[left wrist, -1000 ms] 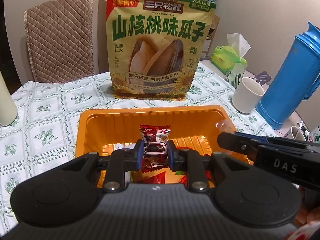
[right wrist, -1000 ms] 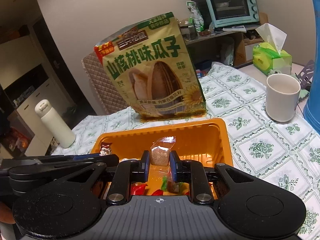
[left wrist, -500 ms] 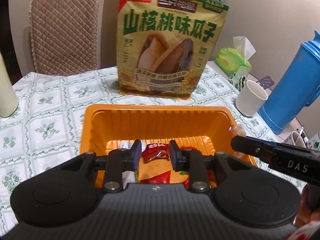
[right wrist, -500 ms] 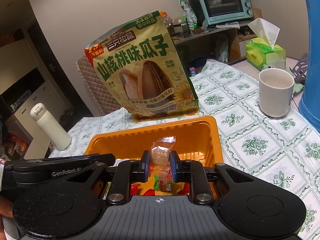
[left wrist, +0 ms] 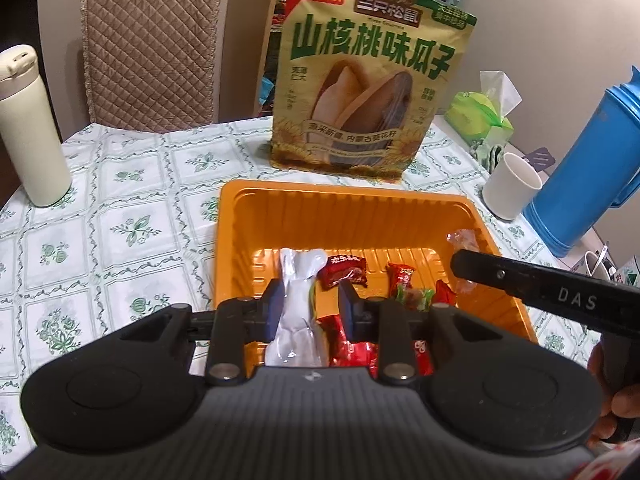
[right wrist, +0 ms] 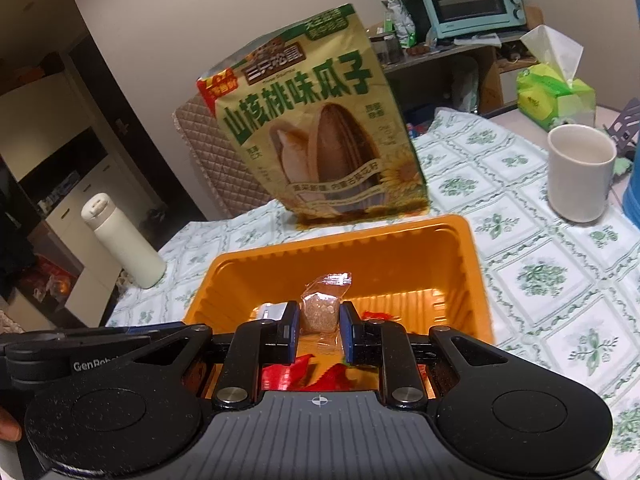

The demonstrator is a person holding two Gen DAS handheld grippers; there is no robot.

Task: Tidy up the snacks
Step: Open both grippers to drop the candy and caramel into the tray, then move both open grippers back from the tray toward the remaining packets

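Observation:
An orange tray (left wrist: 360, 208) on the flowered tablecloth holds several wrapped snacks. My left gripper (left wrist: 310, 304) hangs over its near end, open by a narrow gap, with nothing pinched. A long white packet (left wrist: 296, 308) lies on the tray floor under that gap. A red packet (left wrist: 344, 274) rests just beyond the fingertips. My right gripper (right wrist: 319, 328) is shut on a clear packet (right wrist: 322, 310) of a brown snack, held above the tray (right wrist: 340, 236). In the left wrist view this clear packet (left wrist: 464, 240) shows over the tray's right rim.
A big sunflower-seed bag (left wrist: 368, 92) stands upright just behind the tray. A cream flask (left wrist: 28, 128) is at far left. A white cup (left wrist: 512, 184), blue jug (left wrist: 588, 168) and green tissue pack (left wrist: 480, 116) crowd the right. A quilted chair (left wrist: 152, 48) is behind the table.
My left gripper let go of the red packet, which now lies in the tray, and drew back and to the left. The right gripper stayed shut on the clear packet.

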